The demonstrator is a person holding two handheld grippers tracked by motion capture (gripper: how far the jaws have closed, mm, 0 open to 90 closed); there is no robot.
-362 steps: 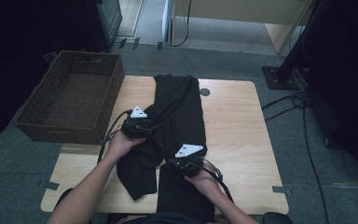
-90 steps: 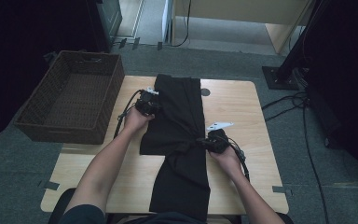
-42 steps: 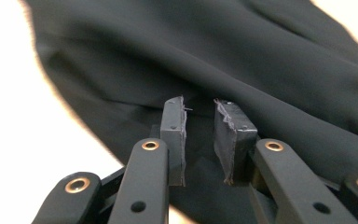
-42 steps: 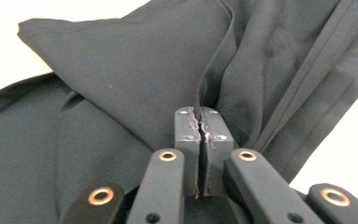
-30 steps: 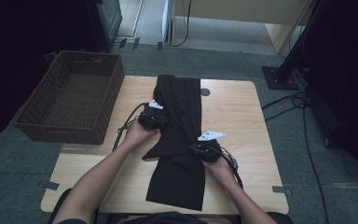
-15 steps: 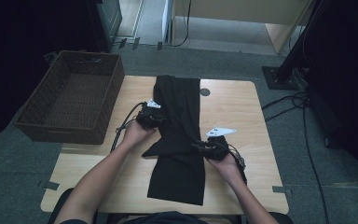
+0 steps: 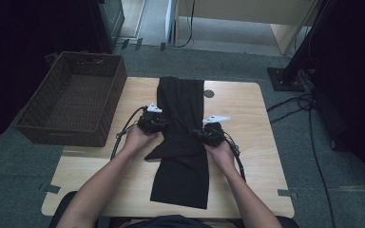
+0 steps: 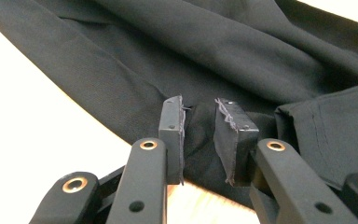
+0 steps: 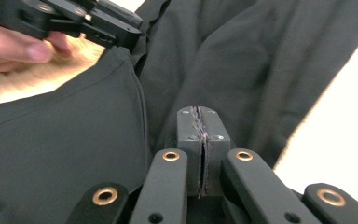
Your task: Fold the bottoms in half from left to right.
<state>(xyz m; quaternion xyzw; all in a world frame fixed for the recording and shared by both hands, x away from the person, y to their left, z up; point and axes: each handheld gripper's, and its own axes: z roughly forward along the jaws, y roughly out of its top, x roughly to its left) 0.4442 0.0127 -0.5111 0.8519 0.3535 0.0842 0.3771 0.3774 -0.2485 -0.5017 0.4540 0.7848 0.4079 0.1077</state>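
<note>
1. Jaws of the left gripper (image 8: 199,135) stand slightly apart with a fold of the black garment (image 7: 183,137) bunched between them, the pads gripping that fabric at the garment's left edge.
2. Jaws of the right gripper (image 9: 198,140) have just been closing and now press flat together, over the dark cloth at the garment's right edge; whether any cloth is caught between them I cannot tell.
3. Lying lengthwise down the middle of the wooden table (image 7: 247,118), the garment runs from far edge to near edge.
4. Left of the table's far corner sits a brown wicker basket (image 7: 73,104), well apart from the cloth.
</note>
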